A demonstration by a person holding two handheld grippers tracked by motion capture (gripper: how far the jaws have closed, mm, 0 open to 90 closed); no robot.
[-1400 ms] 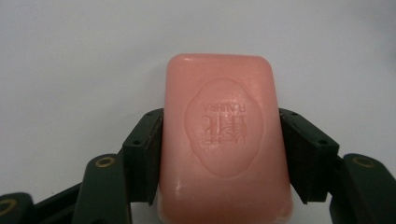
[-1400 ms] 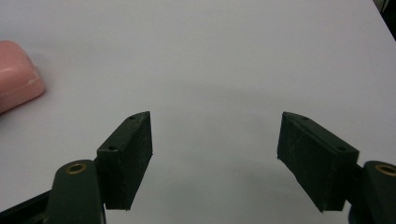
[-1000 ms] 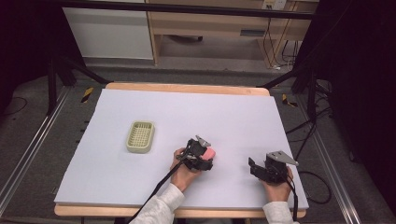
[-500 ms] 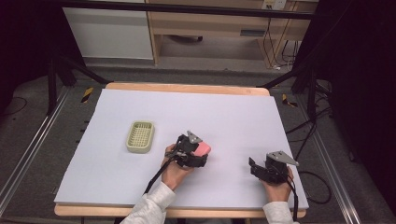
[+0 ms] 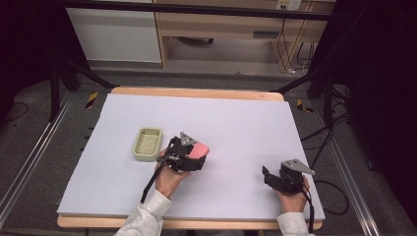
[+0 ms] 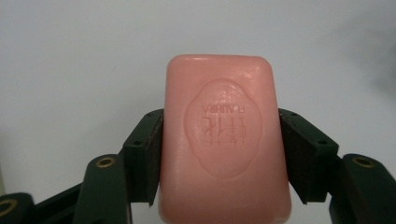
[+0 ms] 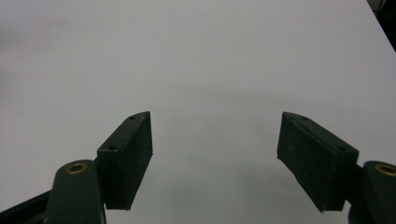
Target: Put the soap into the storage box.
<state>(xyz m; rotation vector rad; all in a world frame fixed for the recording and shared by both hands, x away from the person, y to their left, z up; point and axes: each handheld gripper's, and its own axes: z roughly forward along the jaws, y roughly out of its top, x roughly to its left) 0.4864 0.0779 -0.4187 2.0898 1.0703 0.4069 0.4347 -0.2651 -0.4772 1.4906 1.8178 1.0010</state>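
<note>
A pink bar of soap (image 6: 223, 140) with an embossed stamp sits between the jaws of my left gripper (image 6: 222, 154), which is shut on its two long sides. From above, the soap (image 5: 198, 150) shows as a pink block at the tip of the left gripper (image 5: 193, 156), held above the white table just right of a pale green slotted soap dish (image 5: 147, 144). My right gripper (image 7: 215, 156) stands open over bare white surface, nothing between its pads. It rests near the table's front right (image 5: 270, 178).
The white table top (image 5: 236, 123) has a wooden rim at the back and front. Dark stand legs, cables and a wooden cabinet stand beyond the far edge. A cable trails from each gripper toward the front edge.
My left gripper has carried the soap leftward and up, toward the green dish. The right gripper has stayed where it was.
</note>
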